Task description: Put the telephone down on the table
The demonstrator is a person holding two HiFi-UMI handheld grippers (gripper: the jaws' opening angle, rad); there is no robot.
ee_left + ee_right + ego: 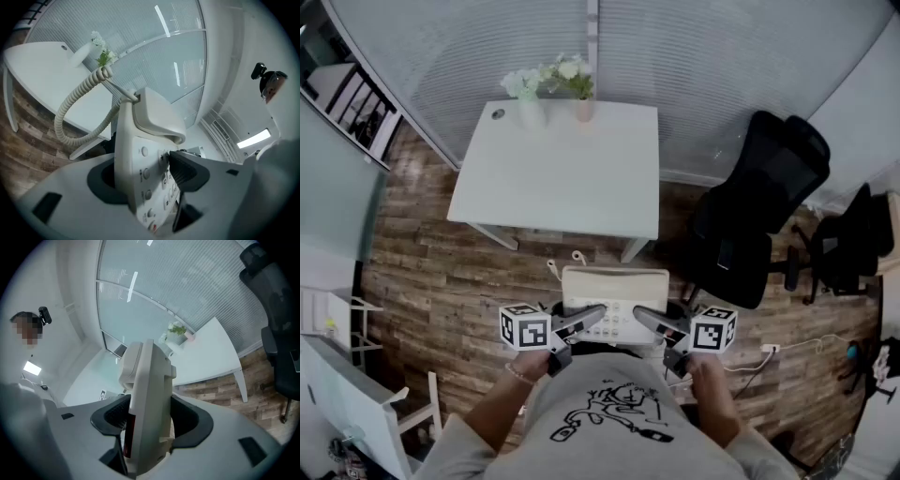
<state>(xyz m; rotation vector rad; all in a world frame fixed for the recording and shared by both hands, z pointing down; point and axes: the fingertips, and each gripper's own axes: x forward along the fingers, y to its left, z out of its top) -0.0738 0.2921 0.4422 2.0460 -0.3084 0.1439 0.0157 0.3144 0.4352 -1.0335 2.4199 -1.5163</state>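
Wood-plank floor point(431, 281) spreads under a white table point(562, 178) that stands well ahead of the person, with a black office chair point(759, 216) to its right. Short of the table, close to the person's body, the beige telephone point(614, 292) hangs above the floor between both grippers. The left gripper point(596, 315) has its jaws partway apart and pressed on the telephone's left edge. The right gripper point(643, 317), jaws spread wide, clamps the right edge, while the coiled cord point(75, 110) loops loose.
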